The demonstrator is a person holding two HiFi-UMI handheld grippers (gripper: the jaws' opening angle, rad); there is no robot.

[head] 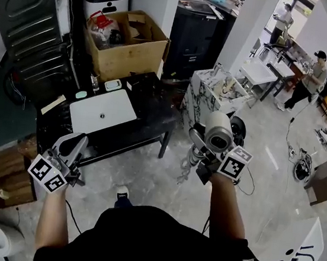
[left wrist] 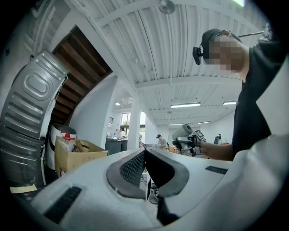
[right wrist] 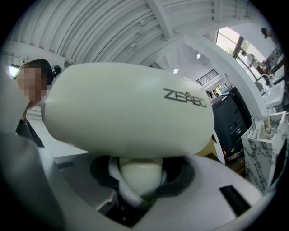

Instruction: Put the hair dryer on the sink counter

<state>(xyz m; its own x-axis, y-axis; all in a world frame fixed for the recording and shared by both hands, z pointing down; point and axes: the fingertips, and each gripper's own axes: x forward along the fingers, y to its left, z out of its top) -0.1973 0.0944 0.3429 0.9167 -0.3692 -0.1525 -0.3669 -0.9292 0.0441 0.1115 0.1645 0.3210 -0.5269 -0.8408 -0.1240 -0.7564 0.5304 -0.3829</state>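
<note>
1. Black low table (head: pixel 150 98) stood ahead and to the left of the person, with a white flat panel and a few small items on it. It was the closer surface, and setting the dryer there would have been the wrong spot
2. The white, marble-patterned sink counter (head: pixel 192 101) stood just past the table's right end. A basin and fittings crowded its top, so a rounded dryer laid on what little bare top remained might have rolled into the basin or off the edge
3. The cream hair dryer (right wrist: pixel 131 108) was in the air in front of the person, near the counter but not over it, with its fat barrel sitting above its handle
4. The right gripper (right wrist: pixel 135 178) had its fingers clamped on the dryer's smooth handle just under the barrel. With so much weight above the hold, the dryer could have twisted or slid in the pads during a quick swing
5. The left gripper (left wrist: pixel 145 173) had its pads together with nothing between them. It was low on the left beside the table, too far off to steady the dryer
6. A cord (head: pixel 185 170) hung in a loop below the dryer, and it could have caught on the counter's corner and tugged the dryer askew
</note>
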